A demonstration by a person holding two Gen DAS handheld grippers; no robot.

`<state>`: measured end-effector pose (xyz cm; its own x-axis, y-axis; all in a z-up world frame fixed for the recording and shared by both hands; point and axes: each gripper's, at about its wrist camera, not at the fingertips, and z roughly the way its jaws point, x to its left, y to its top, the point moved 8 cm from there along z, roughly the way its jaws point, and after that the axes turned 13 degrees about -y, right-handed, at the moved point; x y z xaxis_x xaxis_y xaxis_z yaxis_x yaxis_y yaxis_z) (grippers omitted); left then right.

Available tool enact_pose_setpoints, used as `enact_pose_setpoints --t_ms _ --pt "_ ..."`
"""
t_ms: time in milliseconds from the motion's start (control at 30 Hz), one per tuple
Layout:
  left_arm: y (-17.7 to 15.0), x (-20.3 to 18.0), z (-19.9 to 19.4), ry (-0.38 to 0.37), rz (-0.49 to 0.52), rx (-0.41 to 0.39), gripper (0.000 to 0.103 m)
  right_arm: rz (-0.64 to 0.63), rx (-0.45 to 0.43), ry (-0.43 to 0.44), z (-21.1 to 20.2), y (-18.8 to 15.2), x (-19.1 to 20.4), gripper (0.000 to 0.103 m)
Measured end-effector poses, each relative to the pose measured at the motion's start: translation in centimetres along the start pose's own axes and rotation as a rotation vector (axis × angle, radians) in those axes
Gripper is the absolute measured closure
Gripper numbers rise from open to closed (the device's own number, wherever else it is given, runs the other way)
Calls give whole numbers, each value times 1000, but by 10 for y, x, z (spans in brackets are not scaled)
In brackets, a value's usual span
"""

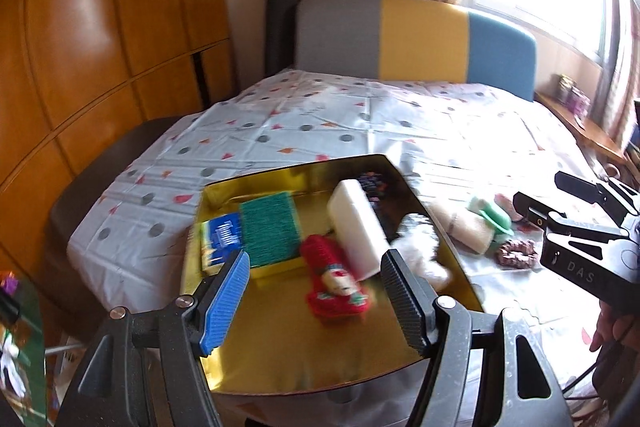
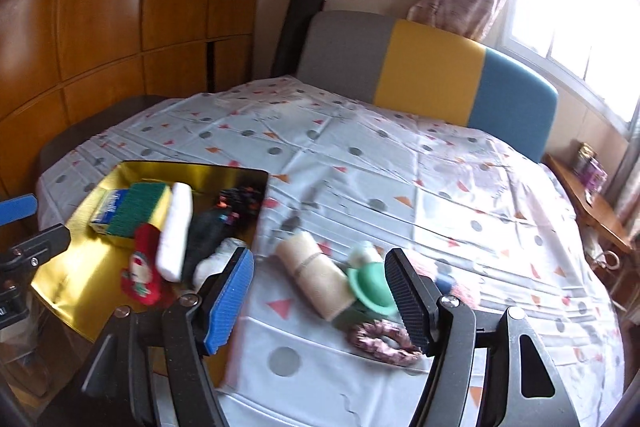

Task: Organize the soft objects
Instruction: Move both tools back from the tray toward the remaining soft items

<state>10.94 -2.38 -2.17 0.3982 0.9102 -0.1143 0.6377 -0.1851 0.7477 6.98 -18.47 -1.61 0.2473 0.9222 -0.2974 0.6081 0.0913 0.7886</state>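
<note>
A gold tray (image 1: 280,347) (image 2: 80,279) lies on the bed and holds a green sponge (image 1: 270,229), a blue tissue pack (image 1: 222,239), a white foam block (image 1: 356,227), a red knitted sock (image 1: 334,281) and a white fluffy item (image 1: 420,251). My left gripper (image 1: 316,291) is open and empty above the tray's near half. My right gripper (image 2: 320,291) is open and empty over a beige roll (image 2: 316,281), a green soft toy (image 2: 370,287) and a pink scrunchie (image 2: 380,341) lying on the sheet right of the tray.
The bed sheet (image 2: 380,167) is white with dots and triangles. A grey, yellow and blue headboard (image 2: 432,75) stands at the far end. A wooden wardrobe (image 1: 100,47) is on the left. A wooden side shelf (image 2: 592,203) stands by the window.
</note>
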Motion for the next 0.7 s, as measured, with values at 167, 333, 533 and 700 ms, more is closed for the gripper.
enact_pose_setpoints --t_ms 167,333,533,700 --pt "6 -30 17 -45 58 27 34 15 32 -59 12 -13 -36 31" --pt "11 -59 31 -105 108 55 34 18 77 -116 25 -32 -76 30" --pt "19 -93 54 -197 123 118 34 138 173 -174 47 -63 -139 30" --pt "27 -127 77 -291 99 181 34 250 198 -192 54 -71 -176 30"
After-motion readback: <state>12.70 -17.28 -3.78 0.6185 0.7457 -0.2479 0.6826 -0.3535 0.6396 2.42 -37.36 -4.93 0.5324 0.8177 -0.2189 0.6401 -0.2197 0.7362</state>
